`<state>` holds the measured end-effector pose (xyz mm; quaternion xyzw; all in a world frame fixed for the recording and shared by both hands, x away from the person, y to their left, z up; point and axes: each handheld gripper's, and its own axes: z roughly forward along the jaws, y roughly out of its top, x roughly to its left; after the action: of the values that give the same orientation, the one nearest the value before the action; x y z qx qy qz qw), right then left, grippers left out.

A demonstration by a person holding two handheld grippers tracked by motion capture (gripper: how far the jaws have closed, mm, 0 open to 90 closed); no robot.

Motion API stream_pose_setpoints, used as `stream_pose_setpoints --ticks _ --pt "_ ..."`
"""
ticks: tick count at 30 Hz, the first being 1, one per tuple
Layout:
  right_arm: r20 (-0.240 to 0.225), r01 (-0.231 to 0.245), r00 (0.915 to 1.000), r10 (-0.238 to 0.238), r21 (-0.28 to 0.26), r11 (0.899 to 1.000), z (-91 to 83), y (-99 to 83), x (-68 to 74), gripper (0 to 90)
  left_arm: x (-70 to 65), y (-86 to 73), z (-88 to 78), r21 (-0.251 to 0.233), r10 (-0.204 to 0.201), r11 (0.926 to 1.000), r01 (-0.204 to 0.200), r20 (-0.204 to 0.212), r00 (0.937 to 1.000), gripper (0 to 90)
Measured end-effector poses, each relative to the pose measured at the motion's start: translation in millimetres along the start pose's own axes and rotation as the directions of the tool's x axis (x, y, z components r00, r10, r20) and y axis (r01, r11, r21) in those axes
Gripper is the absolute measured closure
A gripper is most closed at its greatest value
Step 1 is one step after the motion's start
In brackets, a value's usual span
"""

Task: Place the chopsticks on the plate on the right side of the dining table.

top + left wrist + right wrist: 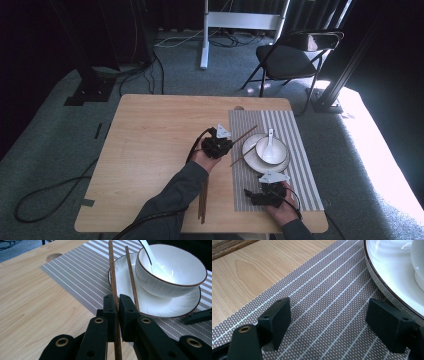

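Observation:
My left gripper (117, 306) is shut on a brown chopstick (112, 277) that points out over the striped placemat (82, 272). A second chopstick (131, 277) leans on the rim of the white plate (162, 307), just right of the held one. A white bowl (172, 270) with a white spoon (148, 252) stands on that plate. From above, the left gripper (225, 145) hovers at the placemat's left edge beside the plate (250, 157). My right gripper (329, 312) stands open over the placemat (324, 290), nothing between its jaws, near the plate's rim (382, 282); from above the right gripper (262, 194) is at the front.
A bundle of dark chopsticks (202, 200) lies near the table's front edge, beside the left forearm. The wooden table (150, 145) has a small round hole (239, 107) at its far side. A black folding chair (295, 55) and floor cables (45, 195) surround it.

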<state>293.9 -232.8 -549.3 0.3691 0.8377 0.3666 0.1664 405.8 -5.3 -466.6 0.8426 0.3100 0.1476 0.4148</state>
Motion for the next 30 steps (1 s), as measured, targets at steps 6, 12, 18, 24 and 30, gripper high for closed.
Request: stream_pose_setpoints --ticks 6,12,18,24,30 --pt "-0.002 -0.003 1.0000 0.003 0.001 1.000 0.1 0.0 -0.3 19.7 -1.8 2.6 9.6 0.006 0.001 1.0000 -0.001 0.007 1.0000 85.1" --pt "-0.002 -0.004 1.0000 0.004 0.001 1.000 0.2 0.0 -0.5 19.6 -2.3 5.3 19.3 0.015 -0.003 0.9999 0.002 0.009 1.0000 85.1" --pt "-0.002 -0.006 1.0000 0.006 0.001 1.000 0.3 0.0 -0.6 19.5 -3.6 6.3 29.1 0.026 -0.008 0.9996 0.008 0.012 0.9999 85.1" --pt "-0.001 -0.005 1.0000 0.005 0.002 1.000 0.2 0.1 -0.6 19.5 -7.2 8.8 35.4 0.023 -0.002 0.9997 0.001 0.025 0.9997 85.1" --pt "-0.002 -0.005 1.0000 0.005 0.001 1.000 0.3 0.1 -0.7 19.5 -7.0 8.1 42.5 0.029 -0.002 0.9996 0.001 0.028 0.9996 85.1"
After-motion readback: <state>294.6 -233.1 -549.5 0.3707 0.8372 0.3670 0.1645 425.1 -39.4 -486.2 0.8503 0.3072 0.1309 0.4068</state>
